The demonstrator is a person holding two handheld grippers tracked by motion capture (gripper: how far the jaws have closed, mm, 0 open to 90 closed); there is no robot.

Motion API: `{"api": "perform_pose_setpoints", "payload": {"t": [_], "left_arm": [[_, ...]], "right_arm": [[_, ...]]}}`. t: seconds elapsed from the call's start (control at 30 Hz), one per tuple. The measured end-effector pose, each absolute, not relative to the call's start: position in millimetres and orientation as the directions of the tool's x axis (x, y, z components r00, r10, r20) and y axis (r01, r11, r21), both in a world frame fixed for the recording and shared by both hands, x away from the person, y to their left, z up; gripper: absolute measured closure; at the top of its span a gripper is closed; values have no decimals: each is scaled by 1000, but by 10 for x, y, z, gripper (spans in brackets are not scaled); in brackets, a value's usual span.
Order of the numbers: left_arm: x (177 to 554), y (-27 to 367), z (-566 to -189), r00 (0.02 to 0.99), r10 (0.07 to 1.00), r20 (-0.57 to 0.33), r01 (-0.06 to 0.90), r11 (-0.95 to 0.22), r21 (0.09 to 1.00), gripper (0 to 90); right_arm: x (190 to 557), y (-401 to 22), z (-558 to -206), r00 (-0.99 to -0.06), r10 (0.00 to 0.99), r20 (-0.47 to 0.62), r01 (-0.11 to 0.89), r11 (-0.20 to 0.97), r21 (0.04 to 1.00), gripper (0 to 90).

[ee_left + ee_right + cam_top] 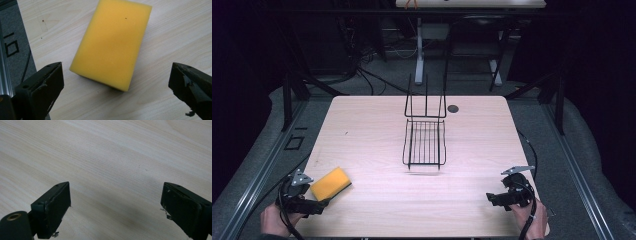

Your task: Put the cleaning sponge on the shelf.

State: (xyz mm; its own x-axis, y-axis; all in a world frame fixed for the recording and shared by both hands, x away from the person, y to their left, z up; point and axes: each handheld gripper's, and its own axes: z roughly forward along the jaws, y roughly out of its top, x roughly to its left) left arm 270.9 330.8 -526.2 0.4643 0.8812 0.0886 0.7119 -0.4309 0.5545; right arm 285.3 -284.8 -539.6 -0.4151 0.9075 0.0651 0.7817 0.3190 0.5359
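Observation:
A yellow sponge [330,183] lies flat on the wooden table [372,130] near its front left corner. My left gripper [318,206] sits just behind it at the table's front edge, held by a hand. In the left gripper view the sponge [112,43] lies ahead of the wide-open jaws, and my left gripper [116,82] touches nothing. My right gripper [493,198] rests low over the front right of the table, held by the other hand. Its own view has my right gripper [116,206] open over bare wood.
A black wire rack [425,140] stands in the middle of the table, its tall back frame on the far side. A small dark round spot [453,108] lies behind it. Cables trail from both grippers off the front edge.

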Motion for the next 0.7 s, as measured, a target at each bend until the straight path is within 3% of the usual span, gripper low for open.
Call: {"api": "perform_pose_setpoints", "payload": {"t": [0.7], "left_arm": [[2915, 3340, -5325, 533, 843, 70, 703, -487, 518, 0]], "right_arm": [[2859, -2770, -5397, -445, 895, 45, 771, 357, 528, 106]]}}
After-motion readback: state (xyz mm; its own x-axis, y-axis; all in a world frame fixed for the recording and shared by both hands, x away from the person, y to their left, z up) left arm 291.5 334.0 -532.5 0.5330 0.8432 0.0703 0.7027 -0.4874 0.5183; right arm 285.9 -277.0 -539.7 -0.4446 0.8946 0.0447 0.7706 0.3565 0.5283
